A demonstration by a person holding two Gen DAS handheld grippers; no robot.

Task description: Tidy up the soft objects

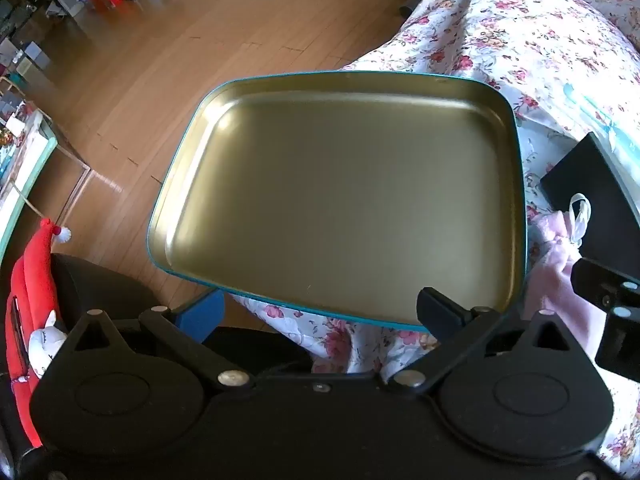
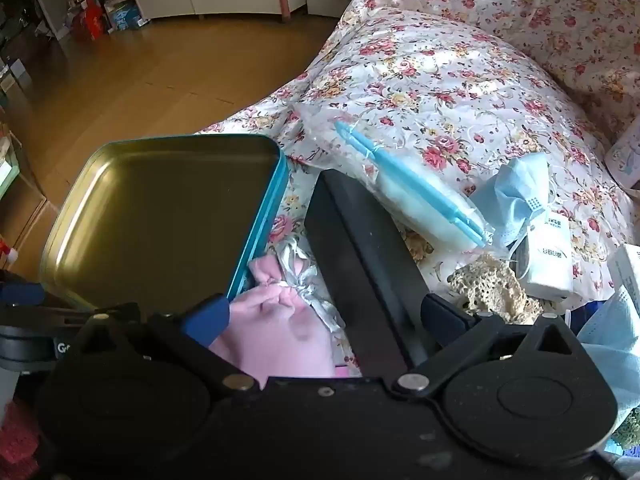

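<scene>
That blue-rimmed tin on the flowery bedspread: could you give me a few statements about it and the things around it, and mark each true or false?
1. The tin has nothing inside it. True.
2. The pink pouch lies inside the tin. False: it lies on the bedspread, beside the tin's wall.
3. The right gripper has its jaws wide apart, with the pink pouch below them. True.
4. The left gripper is clamped on a blue face mask. False: its jaws stand open, holding nothing.
5. A crumpled blue face mask lies on the bedspread. True.
</scene>
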